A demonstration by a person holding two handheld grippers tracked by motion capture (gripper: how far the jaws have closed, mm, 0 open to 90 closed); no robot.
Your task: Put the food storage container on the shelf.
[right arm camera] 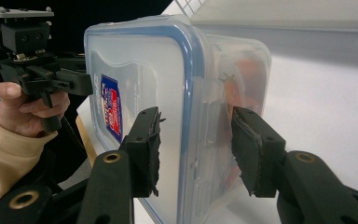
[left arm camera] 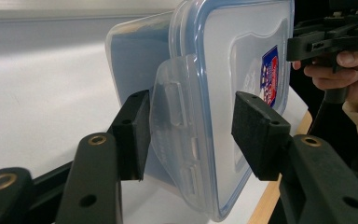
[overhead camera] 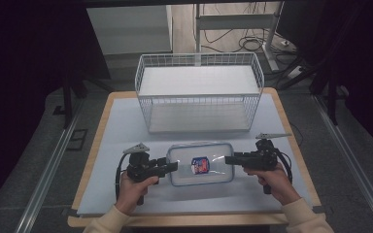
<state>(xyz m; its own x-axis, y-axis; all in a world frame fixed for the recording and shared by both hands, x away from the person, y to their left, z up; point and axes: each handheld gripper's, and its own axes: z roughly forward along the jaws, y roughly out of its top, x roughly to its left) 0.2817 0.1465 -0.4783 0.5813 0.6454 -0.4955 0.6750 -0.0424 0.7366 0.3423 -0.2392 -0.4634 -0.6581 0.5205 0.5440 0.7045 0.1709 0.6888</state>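
A clear plastic food container with a blue-rimmed lid and a red and blue label lies on the white mat between my two grippers. My left gripper is shut on the container's left end, its jaws either side of the clear latch flap. My right gripper has its jaws either side of the container's right end, very close to lid and wall. Whether they press is unclear. Something orange shows inside the container. Each gripper view shows the other hand's gripper beyond the container.
A white wire basket stands behind the container at the middle of the table. The white mat covers a wooden tabletop. Cables and desk legs lie on the floor beyond.
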